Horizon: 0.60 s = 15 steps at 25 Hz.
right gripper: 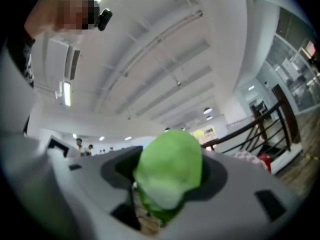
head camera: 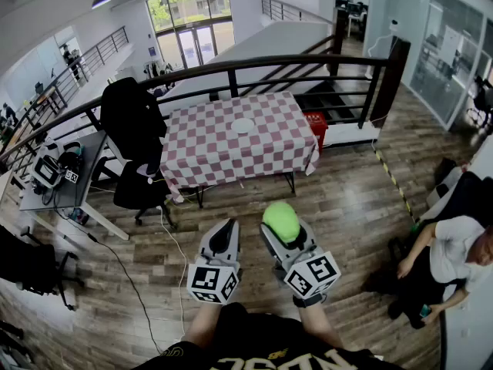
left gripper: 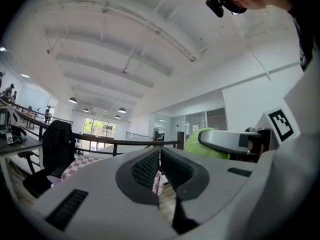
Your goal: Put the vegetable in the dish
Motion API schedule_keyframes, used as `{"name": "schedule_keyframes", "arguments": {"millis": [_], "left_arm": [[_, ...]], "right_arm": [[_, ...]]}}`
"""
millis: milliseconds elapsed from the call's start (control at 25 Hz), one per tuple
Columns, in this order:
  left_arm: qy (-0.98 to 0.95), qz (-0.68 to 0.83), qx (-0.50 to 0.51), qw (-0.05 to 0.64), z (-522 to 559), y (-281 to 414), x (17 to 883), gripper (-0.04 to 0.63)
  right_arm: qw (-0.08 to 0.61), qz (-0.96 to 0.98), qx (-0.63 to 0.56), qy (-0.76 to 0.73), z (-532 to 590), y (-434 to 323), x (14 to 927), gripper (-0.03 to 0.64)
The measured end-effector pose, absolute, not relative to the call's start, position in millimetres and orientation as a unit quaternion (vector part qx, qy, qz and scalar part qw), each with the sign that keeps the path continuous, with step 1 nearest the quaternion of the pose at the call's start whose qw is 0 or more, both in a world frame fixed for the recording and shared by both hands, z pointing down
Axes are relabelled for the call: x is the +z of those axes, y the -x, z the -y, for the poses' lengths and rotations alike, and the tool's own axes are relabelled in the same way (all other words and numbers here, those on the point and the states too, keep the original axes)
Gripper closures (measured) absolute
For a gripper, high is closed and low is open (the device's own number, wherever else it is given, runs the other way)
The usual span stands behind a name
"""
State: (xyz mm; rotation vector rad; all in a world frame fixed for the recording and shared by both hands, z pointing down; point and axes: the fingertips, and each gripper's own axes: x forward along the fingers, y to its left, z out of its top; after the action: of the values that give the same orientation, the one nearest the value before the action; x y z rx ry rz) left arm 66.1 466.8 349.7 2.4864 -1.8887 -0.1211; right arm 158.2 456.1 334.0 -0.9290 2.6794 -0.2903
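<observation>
A round green vegetable (head camera: 281, 220) sits clamped between the jaws of my right gripper (head camera: 283, 230), low in the middle of the head view. It fills the jaw gap in the right gripper view as a green vegetable (right gripper: 169, 174). My left gripper (head camera: 223, 239) is beside it to the left, shut with nothing between its jaws; in its own view the left gripper (left gripper: 159, 168) shows ribbed pads touching. The vegetable (left gripper: 205, 143) appears to its right there. A small white dish (head camera: 243, 126) lies on the checkered table (head camera: 208, 156), well ahead of both grippers.
A black office chair (head camera: 137, 141) with a jacket stands left of the table. A dark railing (head camera: 231, 72) runs behind it, with a red box (head camera: 315, 123) at the table's right end. A desk (head camera: 58, 177) with gear is at left. A seated person (head camera: 443, 257) is at right.
</observation>
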Motion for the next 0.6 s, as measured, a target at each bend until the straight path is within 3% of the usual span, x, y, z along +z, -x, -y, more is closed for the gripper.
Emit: {"name": "schedule_keyframes", "arguments": {"millis": [600], "left_arm": [[-0.798, 0.599, -0.035, 0.049, -373.1, -44.1, 388.6, 0.568]], "right_arm": [[0.119, -0.927, -0.130, 0.330, -372.0, -136.5, 367.8, 0.359]]}}
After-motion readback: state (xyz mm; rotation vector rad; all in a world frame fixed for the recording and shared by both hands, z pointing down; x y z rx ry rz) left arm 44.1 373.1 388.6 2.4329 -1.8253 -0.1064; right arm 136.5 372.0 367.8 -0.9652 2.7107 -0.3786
